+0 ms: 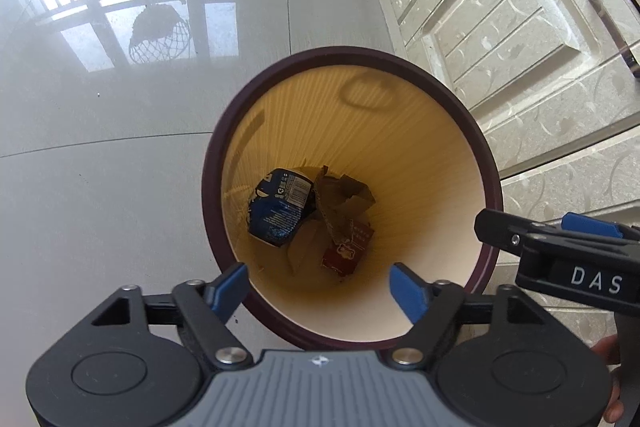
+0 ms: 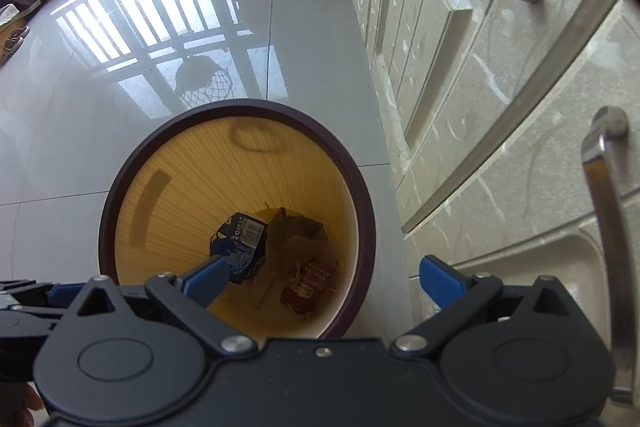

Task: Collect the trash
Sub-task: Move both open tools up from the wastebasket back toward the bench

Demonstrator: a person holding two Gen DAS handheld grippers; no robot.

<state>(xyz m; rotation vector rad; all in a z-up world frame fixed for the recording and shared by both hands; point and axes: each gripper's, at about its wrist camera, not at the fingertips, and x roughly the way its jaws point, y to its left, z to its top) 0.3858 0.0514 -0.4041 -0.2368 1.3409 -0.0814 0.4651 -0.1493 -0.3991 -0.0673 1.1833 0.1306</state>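
Both hand-held grippers, left [image 1: 318,287] and right [image 2: 324,277], hang wide and empty over the bin [image 1: 486,163]; its light, crumpled wrappers [image 1: 280,209] look easiest pinched at a fold.

A bin [image 1: 490,163] stands on the floor [image 1: 100,187] beside cabinets [image 1: 520,27], with trash [image 1: 312,211] lying at its bottom.
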